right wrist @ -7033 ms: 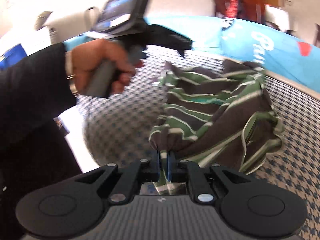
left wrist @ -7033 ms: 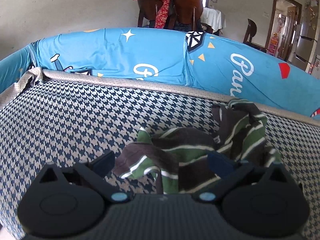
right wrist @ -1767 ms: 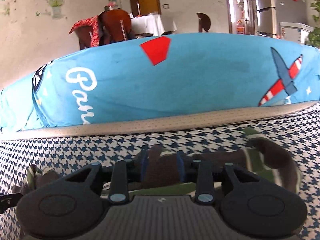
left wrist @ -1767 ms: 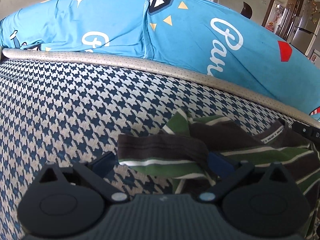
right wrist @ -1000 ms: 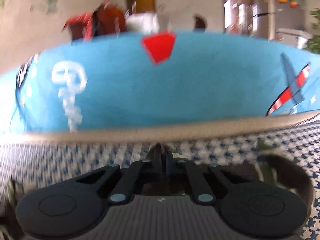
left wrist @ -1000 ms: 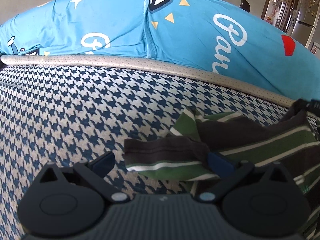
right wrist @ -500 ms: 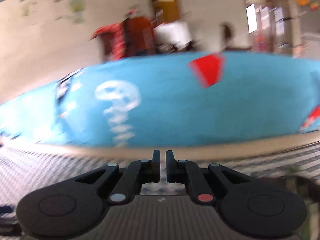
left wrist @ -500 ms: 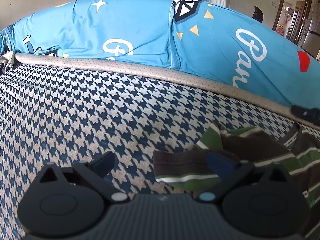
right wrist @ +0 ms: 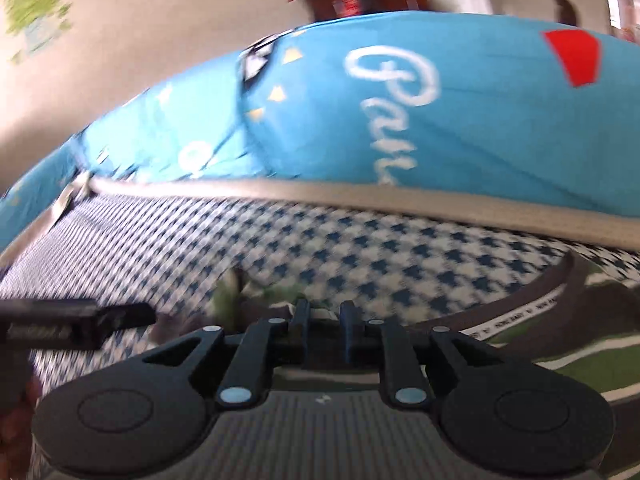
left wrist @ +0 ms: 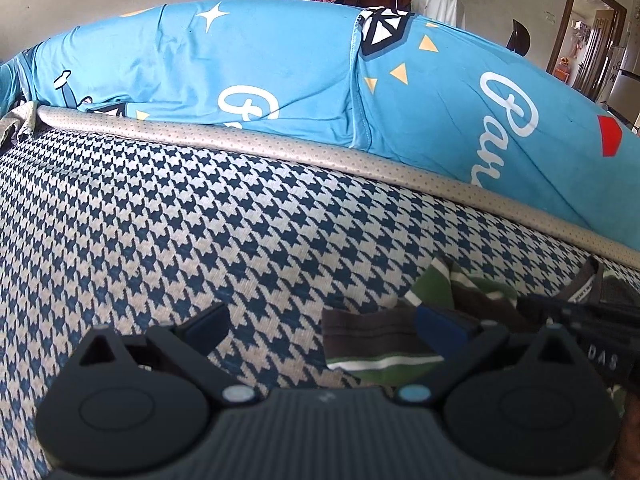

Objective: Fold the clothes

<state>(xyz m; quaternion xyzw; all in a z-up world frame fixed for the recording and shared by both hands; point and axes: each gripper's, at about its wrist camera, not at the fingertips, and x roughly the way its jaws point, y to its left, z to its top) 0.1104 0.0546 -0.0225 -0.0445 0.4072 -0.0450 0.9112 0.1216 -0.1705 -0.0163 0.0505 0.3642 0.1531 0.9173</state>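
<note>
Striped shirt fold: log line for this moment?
shirt: flat on seat | left gripper: open, sleeve between fingers | right gripper: just opening, over collar, nothing held

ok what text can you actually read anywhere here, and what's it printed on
"Pau", white script, cut off below, on the blue cover.
"G" or similar white curl on the same cover, half hidden: not readable.
"DAS" on the black right gripper, seen in the left wrist view.
Small print on the white neck tape of the striped shirt: too blurred.
</note>
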